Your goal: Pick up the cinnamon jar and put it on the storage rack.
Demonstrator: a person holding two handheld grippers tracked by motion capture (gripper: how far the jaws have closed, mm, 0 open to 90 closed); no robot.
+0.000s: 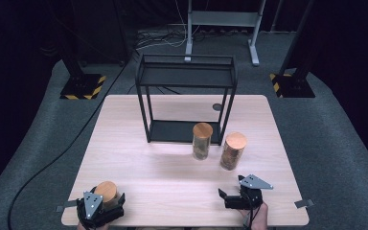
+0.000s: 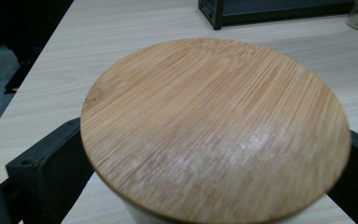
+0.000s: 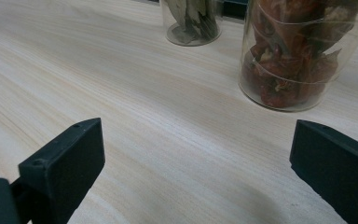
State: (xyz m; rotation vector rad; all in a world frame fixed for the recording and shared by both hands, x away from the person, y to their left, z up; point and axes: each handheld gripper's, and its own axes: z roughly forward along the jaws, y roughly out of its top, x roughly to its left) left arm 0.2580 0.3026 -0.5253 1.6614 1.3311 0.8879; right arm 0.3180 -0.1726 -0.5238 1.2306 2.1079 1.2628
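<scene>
A pale wood-grain tabletop (image 1: 139, 158) stands on grey carpet in a dark room. At its near left corner, the left tool (image 1: 100, 209) pinches a bamboo-lidded jar (image 1: 107, 191). The right tool (image 1: 226, 198) is spread, holding nothing.

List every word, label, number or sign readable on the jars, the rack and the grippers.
None: no text can be read.
The jars, rack and grippers bear no readable label.
Yellow-black hazard stripes mark the stand feet on the floor, without words.
</scene>
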